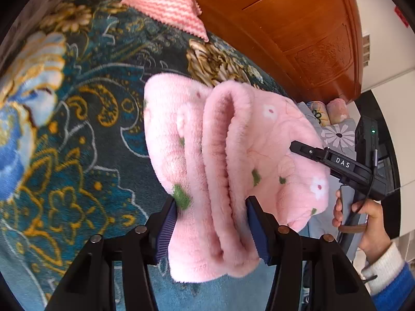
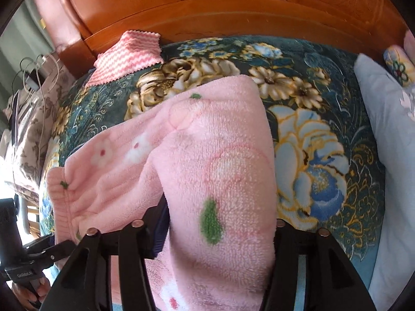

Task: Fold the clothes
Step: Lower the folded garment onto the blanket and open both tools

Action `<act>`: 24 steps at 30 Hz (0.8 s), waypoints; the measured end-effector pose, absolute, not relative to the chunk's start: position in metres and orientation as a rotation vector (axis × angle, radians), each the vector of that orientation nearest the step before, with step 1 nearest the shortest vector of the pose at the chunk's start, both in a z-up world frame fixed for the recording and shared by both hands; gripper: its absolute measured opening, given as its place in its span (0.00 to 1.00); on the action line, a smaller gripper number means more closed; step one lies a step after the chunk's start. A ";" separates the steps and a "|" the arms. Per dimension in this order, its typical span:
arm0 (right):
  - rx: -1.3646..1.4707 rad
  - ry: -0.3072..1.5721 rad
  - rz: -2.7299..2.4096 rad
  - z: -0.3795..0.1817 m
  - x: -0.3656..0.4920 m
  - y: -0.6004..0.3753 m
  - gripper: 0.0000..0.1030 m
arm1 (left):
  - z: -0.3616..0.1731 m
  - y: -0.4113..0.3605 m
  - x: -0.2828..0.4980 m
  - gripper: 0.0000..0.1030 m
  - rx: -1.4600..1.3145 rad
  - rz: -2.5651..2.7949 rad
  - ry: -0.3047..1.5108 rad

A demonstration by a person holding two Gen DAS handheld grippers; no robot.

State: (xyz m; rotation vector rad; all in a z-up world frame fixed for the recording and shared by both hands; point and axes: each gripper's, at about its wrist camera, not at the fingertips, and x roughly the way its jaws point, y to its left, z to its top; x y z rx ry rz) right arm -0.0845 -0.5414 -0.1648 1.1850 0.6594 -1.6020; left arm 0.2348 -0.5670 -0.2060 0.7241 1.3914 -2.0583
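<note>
Writing: white letters "DAS" are showing on the right gripper [image 1: 295,146]; the small print on the left gripper's body is too blurred to read.
Left gripper [image 1: 211,223]: its blue ribbed pads are pinching a bunched fold of the pink fleece garment [image 1: 233,150].
Right gripper [image 2: 220,233]: the fleece is draping over the fingers, clamped between them; one pad is lying hidden under it.
Garment: plush, flower-dotted, hanging above the floral blanket [image 2: 324,134].
Beyond the garment: a zigzag pink cloth [image 1: 166,7] is lying by the wooden headboard [image 2: 233,7].
</note>
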 end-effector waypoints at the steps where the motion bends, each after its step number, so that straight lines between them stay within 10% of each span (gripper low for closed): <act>1: 1.204 0.637 -1.609 -0.163 -0.090 -0.538 0.59 | -0.199 -0.567 0.237 0.56 0.719 -2.063 1.358; 12: 1.036 0.601 -1.729 -0.130 -0.065 -0.505 0.59 | -0.143 -0.560 0.166 0.57 0.795 -2.263 0.924; 24: 1.119 0.647 -1.743 -0.178 -0.059 -0.465 0.59 | -0.215 -0.585 0.174 0.58 0.934 -2.074 0.967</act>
